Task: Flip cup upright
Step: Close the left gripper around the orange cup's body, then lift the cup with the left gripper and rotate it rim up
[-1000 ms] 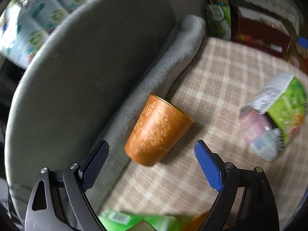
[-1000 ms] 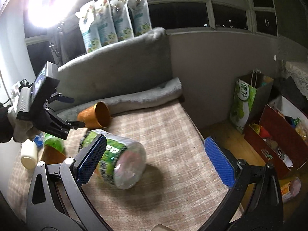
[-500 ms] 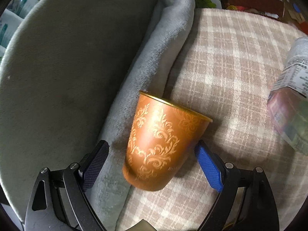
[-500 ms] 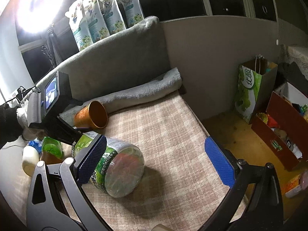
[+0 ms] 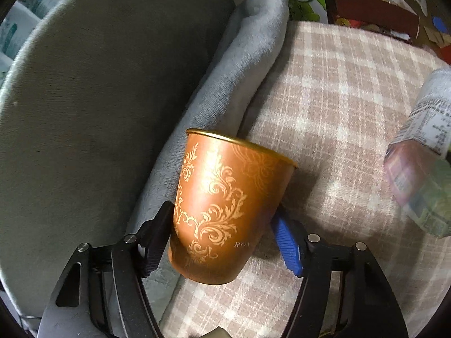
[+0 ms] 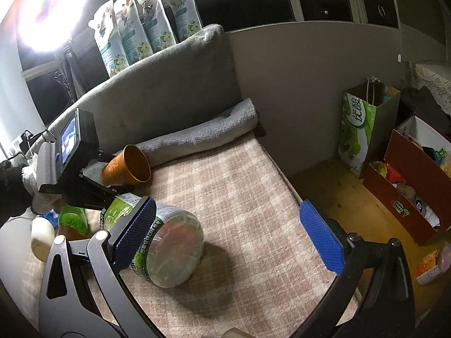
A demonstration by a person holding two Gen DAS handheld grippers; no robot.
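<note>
Left wrist view, grey sofa back (image 5: 93,90), plaid cushion (image 5: 338,107), rolled grey blanket (image 5: 239,64), orange cup (image 5: 222,208) lying on its side against the blanket, left gripper (image 5: 222,242) fingers closed against its lower sides, right gripper (image 6: 225,233) fingers wide apart, holding nothing, above a green-labelled jar (image 6: 169,250)

The left wrist view looks down along its tool (image 5: 222,236) from very near, with an orange cup (image 5: 225,205) filling the space between its fingers. The right wrist view sits farther back and higher, facing across the checked cushion (image 6: 239,186) ahead of its tool (image 6: 225,233). Both views share the cup (image 6: 126,166), the rolled grey blanket (image 6: 203,135) and the cushion.
</note>
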